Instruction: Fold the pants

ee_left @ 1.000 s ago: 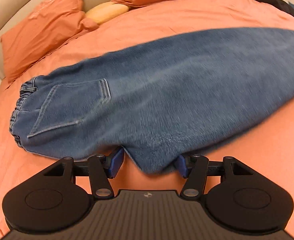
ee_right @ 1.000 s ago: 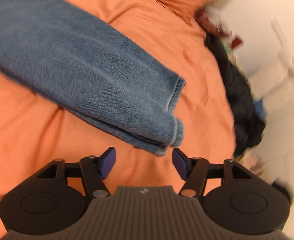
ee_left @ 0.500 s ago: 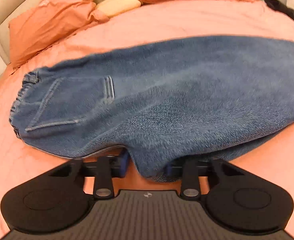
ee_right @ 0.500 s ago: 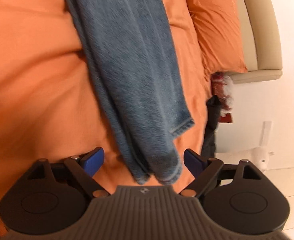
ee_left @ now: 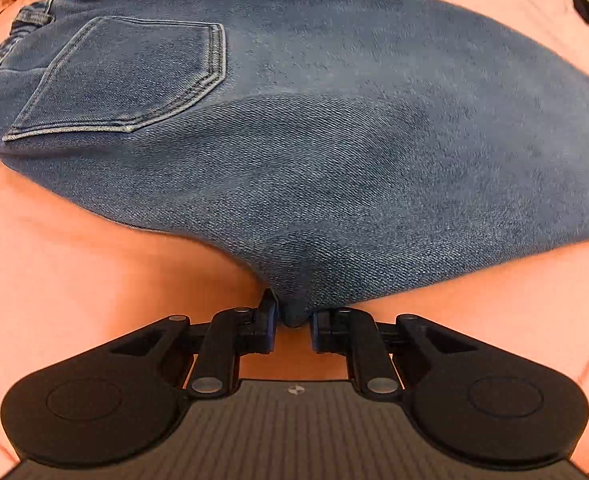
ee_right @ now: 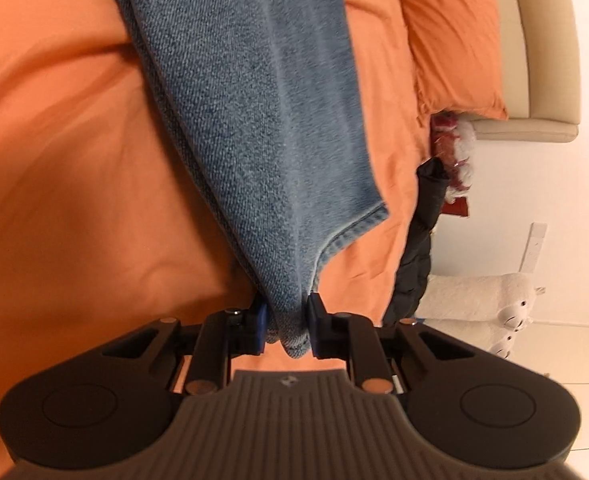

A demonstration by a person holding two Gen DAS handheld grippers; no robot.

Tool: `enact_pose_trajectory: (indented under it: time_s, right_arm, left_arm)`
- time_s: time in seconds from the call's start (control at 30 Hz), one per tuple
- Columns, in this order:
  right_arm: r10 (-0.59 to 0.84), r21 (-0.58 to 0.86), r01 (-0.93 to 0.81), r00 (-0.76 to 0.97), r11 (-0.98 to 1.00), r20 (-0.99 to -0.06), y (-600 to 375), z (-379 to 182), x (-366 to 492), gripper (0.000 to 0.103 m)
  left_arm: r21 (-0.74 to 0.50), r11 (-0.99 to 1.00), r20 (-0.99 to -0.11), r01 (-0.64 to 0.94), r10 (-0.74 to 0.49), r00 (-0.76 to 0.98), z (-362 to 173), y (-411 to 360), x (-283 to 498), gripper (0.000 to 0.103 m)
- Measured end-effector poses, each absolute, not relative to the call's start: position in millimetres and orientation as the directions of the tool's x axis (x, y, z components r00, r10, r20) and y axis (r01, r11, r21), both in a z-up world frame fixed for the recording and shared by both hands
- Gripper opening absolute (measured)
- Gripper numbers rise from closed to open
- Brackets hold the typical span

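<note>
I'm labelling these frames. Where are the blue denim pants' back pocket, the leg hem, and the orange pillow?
back pocket [ee_left: 134,76], left wrist view, middle of the stitched patch.
leg hem [ee_right: 354,232], right wrist view, stitched bottom edge.
orange pillow [ee_right: 454,40], right wrist view, middle of its face.

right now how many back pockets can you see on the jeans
1: the back pocket sits upper left in the left wrist view, near the waistband. A second may be hidden underneath the folded jeans.
</note>
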State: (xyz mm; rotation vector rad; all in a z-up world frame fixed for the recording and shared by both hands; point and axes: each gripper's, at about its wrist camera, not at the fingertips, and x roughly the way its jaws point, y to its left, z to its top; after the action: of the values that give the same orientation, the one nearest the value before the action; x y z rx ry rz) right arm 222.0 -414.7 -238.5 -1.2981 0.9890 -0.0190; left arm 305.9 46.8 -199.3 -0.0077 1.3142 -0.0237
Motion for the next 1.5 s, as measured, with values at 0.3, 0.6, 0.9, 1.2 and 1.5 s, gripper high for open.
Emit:
enact_pose_trajectory:
  time_s: [0.3, 0.6, 0.9, 1.2, 1.5]
  right_arm:
    - [-0.56, -0.724, -0.389, 0.462, 0.569, -0.688, -444.3, -213.0, 226.5, 0.027]
    - [-0.341, -0.363, 0.024, 0.403, 0.931, -0.849, -484.3, -142.6, 208.3, 0.027]
    - [-0.039, 0.23, 0.475, 0.491, 0.849, -0.87, -535.5, -138.1, 197.9, 0.042]
    - [0.12, 0.535, 0.57, 0.607, 0.624, -0.786, -557.6, -170.2, 207.9, 0.049]
    - [0.16, 0.606, 0.63, 0.618, 0.486, -0.77, -576.3, -219.5, 229.9, 0.046]
  left_arm:
    - [0.054, 0.993, -0.974, 0.103, 0.03, 0.225, -182.5, 64.0, 273.1, 0.001]
    - [-0.027, 0.994, -0.893, 0.11, -0.073, 0.444, -131.8, 60.4, 288.0, 0.013]
    - [0.069, 0.992, -0.947, 0.106, 0.032, 0.32, -175.7, 39.8, 316.8, 0.015]
    - [0.18, 0.931, -0.896, 0.317, 0.022, 0.444, -126.8, -27.0, 325.6, 0.017]
    - [0.112, 0.866, -0.884, 0.488, -0.138, 0.447, -141.5, -121.0, 366.9, 0.017]
